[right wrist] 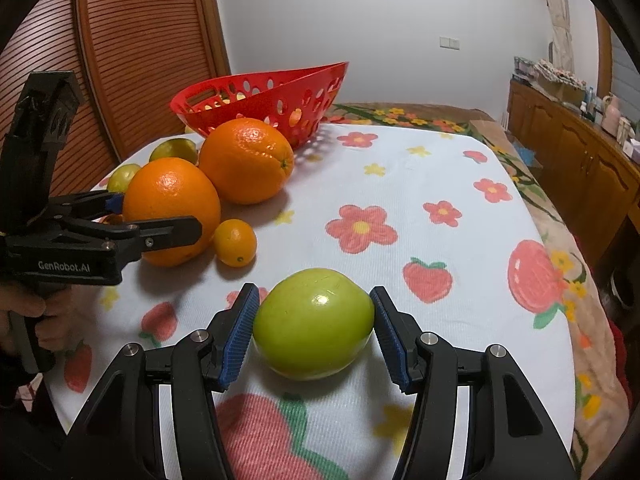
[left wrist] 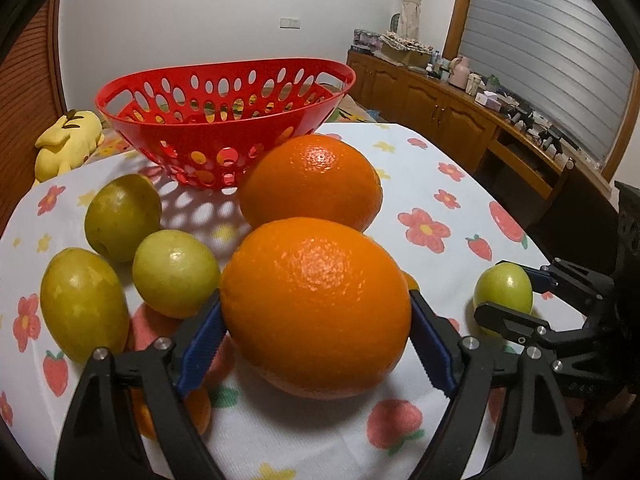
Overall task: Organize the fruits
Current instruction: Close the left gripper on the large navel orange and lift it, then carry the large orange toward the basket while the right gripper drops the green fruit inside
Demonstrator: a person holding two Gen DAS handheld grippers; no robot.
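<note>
My left gripper (left wrist: 316, 328) is shut on a large orange (left wrist: 316, 304), its blue pads pressed on both sides; it also shows in the right wrist view (right wrist: 168, 208). A second orange (left wrist: 312, 180) lies just behind it. My right gripper (right wrist: 314, 320) is shut on a green fruit (right wrist: 314, 322) resting on the flowered cloth; this fruit shows at the right in the left wrist view (left wrist: 504, 294). A red perforated basket (left wrist: 132, 120) stands behind the oranges. Three yellow-green fruits (left wrist: 174, 272) lie to the left.
A small orange citrus (right wrist: 235, 242) lies beside the held orange. A yellow plush toy (left wrist: 68, 140) lies at the far left. The table's right edge (right wrist: 560, 320) drops off to a patterned blanket. Wooden cabinets (left wrist: 440, 104) with clutter run along the right wall.
</note>
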